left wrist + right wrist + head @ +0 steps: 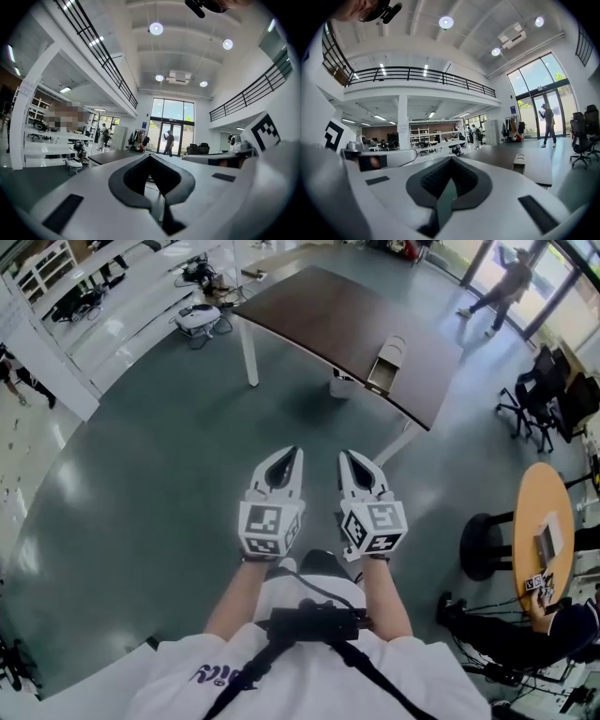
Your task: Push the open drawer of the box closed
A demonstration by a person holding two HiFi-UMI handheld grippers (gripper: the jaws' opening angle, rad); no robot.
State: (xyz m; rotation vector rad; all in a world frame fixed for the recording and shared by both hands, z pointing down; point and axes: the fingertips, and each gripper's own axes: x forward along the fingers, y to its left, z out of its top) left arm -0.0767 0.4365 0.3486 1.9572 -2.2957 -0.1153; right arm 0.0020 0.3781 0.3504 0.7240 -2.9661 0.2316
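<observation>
Nearest, at the bottom of the head view, is a white shirt (197,676), with two bare forearms reaching forward from it over the grey-green floor (141,512). Each hand holds a gripper low and level, side by side and just apart, both pointing toward the far side of the room. The left gripper (295,451) has its jaws pressed together with nothing between them, and its own view (150,155) shows the tips meeting over an empty dark hollow. The right gripper (343,455) is pressed together and empty too, which its own view (451,159) confirms. Both are well apart from the task's thing. To the right, a little farther on, stands a black stool (483,545) beside a round wooden table (544,512) with small items on it. Farther ahead is a dark brown table (319,310) on white legs. The pale box (395,345) sits near that table's near-right edge, and its drawer (382,375) stands pulled out toward the near side; the right gripper view shows the box (519,162) on the tabletop, to the right of the jaws. Black office chairs (544,395) stand far right. At the far end, a person (506,277) stands by the glass doors.
</observation>
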